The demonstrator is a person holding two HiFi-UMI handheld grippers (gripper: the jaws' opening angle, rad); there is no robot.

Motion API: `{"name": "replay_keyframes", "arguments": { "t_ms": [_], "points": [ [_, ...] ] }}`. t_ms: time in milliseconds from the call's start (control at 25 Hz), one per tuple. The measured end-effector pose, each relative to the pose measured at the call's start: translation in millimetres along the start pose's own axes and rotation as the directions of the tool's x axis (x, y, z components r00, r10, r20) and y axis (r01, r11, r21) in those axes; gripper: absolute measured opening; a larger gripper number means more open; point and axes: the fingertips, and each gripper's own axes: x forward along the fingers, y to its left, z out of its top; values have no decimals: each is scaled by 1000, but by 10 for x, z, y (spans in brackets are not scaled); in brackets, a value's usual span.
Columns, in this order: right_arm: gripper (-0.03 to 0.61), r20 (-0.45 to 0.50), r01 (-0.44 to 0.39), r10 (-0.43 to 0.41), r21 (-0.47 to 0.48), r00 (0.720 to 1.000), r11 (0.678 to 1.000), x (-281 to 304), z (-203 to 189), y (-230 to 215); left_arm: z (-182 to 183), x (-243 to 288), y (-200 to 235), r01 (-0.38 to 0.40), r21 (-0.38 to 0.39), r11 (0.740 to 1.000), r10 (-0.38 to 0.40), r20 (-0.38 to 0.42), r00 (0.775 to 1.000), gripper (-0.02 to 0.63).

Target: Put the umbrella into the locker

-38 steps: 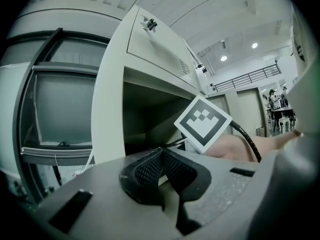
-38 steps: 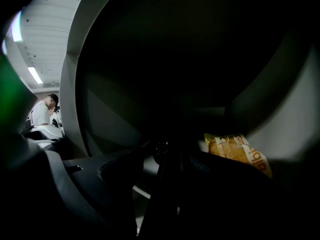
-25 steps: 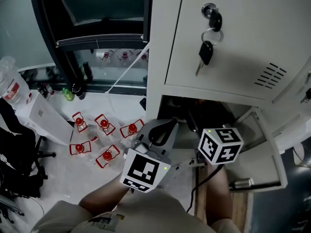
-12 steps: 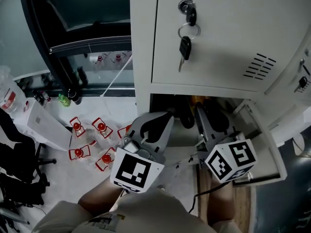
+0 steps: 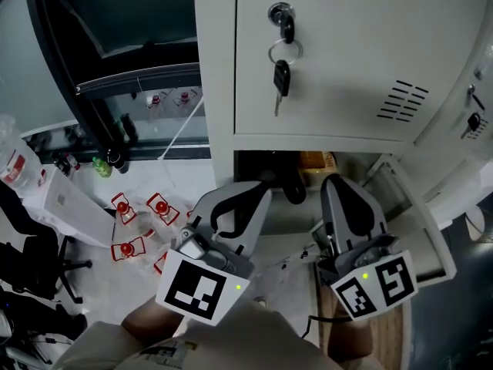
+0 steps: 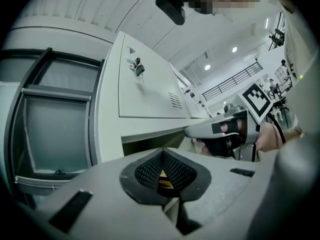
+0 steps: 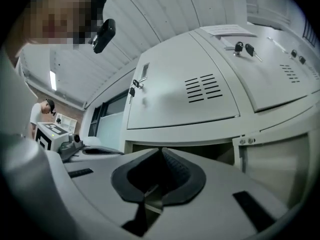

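The grey locker's lower compartment (image 5: 266, 164) stands open, its door (image 5: 420, 230) swung out to the right. Inside lies the dark folded umbrella (image 5: 291, 182), with no gripper touching it. In front of the opening on the left, my left gripper (image 5: 258, 191) has its pads together (image 6: 162, 154) and holds nothing. My right gripper (image 5: 339, 185) is in front of the opening on the right. Its jaws are closing, the pads meet at the tip (image 7: 161, 151), and nothing is between them. It also shows in the left gripper view as the right gripper (image 6: 200, 130).
Above the opening is a shut locker door (image 5: 347, 60) with keys (image 5: 280, 74) hanging from its lock. Several red-capped bottles (image 5: 146, 210) lie on the floor at the left, beside a white box (image 5: 73, 206) and a black chair (image 5: 31, 253). A glass door frame (image 5: 92, 91) stands at the back left.
Both grippers drew back out of the lower compartment and rose. The right jaws went from wide open to closed. The umbrella stayed inside the locker.
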Motion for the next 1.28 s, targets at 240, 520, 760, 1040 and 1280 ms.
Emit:
{"name": "replay_keyframes", "arguments": {
  "t_ms": [240, 520, 760, 1040, 1280],
  "points": [
    [20, -1, -13, 13, -48, 1000, 999, -104, -38, 212, 4, -74, -76, 25, -7, 1000, -25, -5, 1000, 8],
    [10, -17, 5, -6, -26, 1000, 1000, -219, -201, 250, -150, -155, -167, 51, 1, 999, -51, -36, 998, 8],
    [8, -47, 20, -20, 9, 999, 1000, -296, -376, 162, -343, -184, -200, 48, -15, 999, -49, -66, 997, 8],
    [7, -90, 10, -7, 34, 996, 999, -284, -519, 170, -481, -165, -195, 40, -32, 999, -42, -84, 996, 8],
    [6, -100, -1, 7, 59, 995, 998, -266, -571, 176, -516, -151, -182, 37, -37, 999, -40, -88, 995, 8]
  ]
}}
